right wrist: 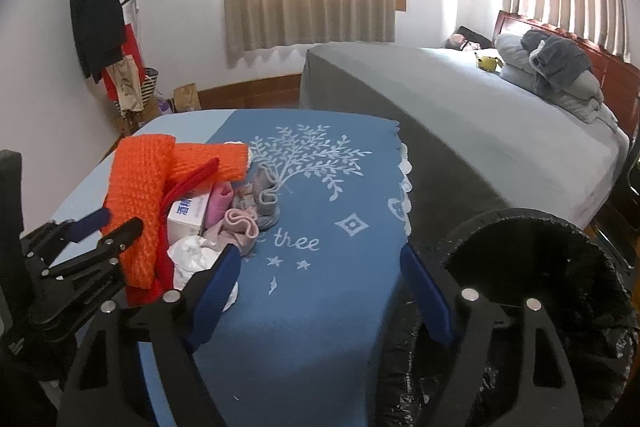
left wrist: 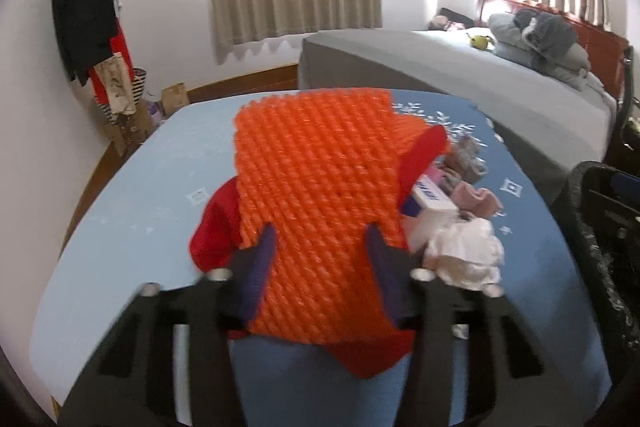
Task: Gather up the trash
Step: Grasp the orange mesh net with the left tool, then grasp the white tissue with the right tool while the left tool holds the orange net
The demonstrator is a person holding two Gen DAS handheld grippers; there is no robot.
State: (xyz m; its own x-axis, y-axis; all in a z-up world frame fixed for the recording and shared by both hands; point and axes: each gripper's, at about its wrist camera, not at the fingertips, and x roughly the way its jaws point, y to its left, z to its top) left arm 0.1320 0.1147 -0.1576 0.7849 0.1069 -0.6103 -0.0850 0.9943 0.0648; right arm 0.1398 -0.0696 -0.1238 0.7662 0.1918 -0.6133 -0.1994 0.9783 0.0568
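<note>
A: Nearest first: what has the left gripper (left wrist: 320,247) got?

B: The orange net (left wrist: 316,179), a foam mesh sleeve. The jaws are closed part way onto its near end, one finger on each side, and it stands up off the table (left wrist: 132,187) toward the camera.

A: How will it handle?

B: I'd judge it very light, soft and springy. It will squash under the pads and flop at the free end, so a hold near the middle or on a doubled fold should keep it from swinging. No breakage risk, and the ribbed surface should not slip.

A: And the right gripper (right wrist: 320,291)?

B: Spread wide and holding nothing, hovering over the blue cloth (right wrist: 320,307). Just to its right gapes the black bin bag (right wrist: 532,267).

A: What's past the net?

B: A heap touching it: something red (left wrist: 216,227) beneath, crumpled white tissue (left wrist: 464,251), a white box (right wrist: 188,215), pink and grey socks (right wrist: 256,211). Tissue would be light and crushable; take it by the bulk.

A: Anything unclear?

B: The red thing is mostly covered by the net, so I can't tell what it is. The box's print is too small to read. The bag's bottom is cut off, and its inside is dark.
</note>
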